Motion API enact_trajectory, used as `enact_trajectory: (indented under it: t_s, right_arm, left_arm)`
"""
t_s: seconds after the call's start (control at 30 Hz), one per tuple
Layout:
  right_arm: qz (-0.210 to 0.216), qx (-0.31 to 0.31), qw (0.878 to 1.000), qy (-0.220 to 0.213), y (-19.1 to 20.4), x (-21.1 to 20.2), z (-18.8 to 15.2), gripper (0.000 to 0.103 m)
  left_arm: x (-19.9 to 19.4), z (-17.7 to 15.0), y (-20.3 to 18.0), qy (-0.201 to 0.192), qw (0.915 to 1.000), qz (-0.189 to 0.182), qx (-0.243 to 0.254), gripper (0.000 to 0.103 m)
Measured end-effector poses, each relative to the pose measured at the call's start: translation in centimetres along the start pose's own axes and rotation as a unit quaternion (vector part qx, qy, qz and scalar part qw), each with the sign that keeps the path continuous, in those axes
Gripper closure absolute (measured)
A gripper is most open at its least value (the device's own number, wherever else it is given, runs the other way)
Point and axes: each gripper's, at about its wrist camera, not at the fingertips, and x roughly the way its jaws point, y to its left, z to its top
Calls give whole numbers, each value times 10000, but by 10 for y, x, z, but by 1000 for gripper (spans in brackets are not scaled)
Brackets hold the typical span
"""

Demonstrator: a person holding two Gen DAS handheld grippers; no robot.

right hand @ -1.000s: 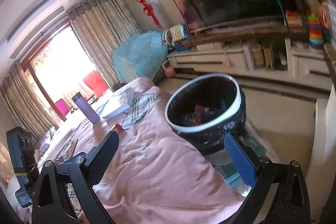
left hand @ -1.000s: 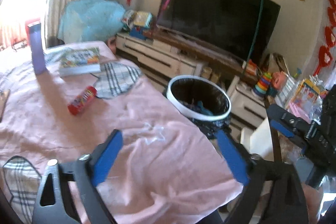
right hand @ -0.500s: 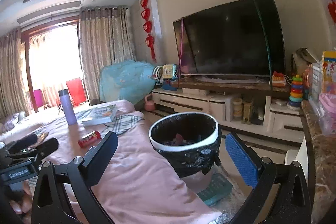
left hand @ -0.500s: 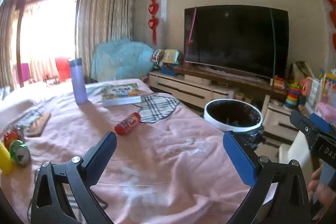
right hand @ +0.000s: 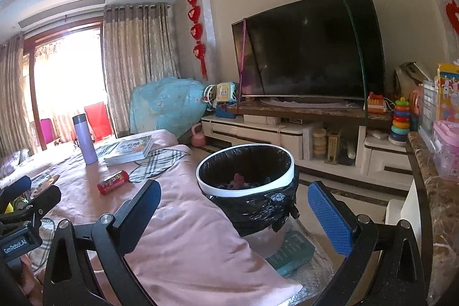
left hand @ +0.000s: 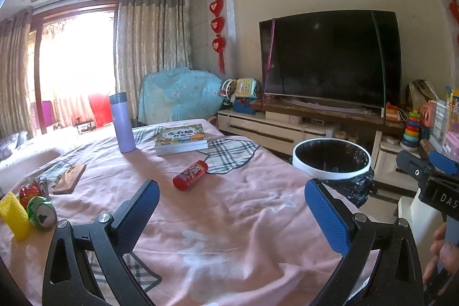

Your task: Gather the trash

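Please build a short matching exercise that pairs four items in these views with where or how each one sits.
Things:
1. purple flask
2. red tube
3. green can
4. trash bin

States:
A. beside the table's right edge, lined with a black bag
B. lying on its side mid-table
C. standing upright beside the book
D. at the table's left edge, next to a yellow object

Pairs: 1-C, 2-B, 3-D, 4-A

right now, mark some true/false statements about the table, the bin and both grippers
1. The red snack tube lies on its side on the pink cloth. True.
2. The left gripper holds a can. False: open and empty.
3. The trash bin is lined with a black bag. True.
4. The purple bottle has tipped over. False: it stands upright.
5. The right gripper is shut. False: open, nothing between its fingers.
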Motion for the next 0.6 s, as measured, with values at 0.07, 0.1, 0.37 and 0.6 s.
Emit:
enact_trajectory:
  t_s: [0.07,0.1,0.37,0.6]
  right_arm:
    - [-5,-46,10000,11,3,0,0,0]
    - [0,-57,10000,19,3,1,-1,0]
    - [-29,-90,9999,62,6,3,-1,0]
    - [-46,-72,10000,40,6,3,-2,0]
  left_arm:
    - [1,0,4,16,10000,-2,-24,1]
    - [1,1,4,15,10000,-3,-43,1]
    - [5,2,10,65,9999,-44,-102,1]
    - [3,2,12,16,9999,-43,-116,1]
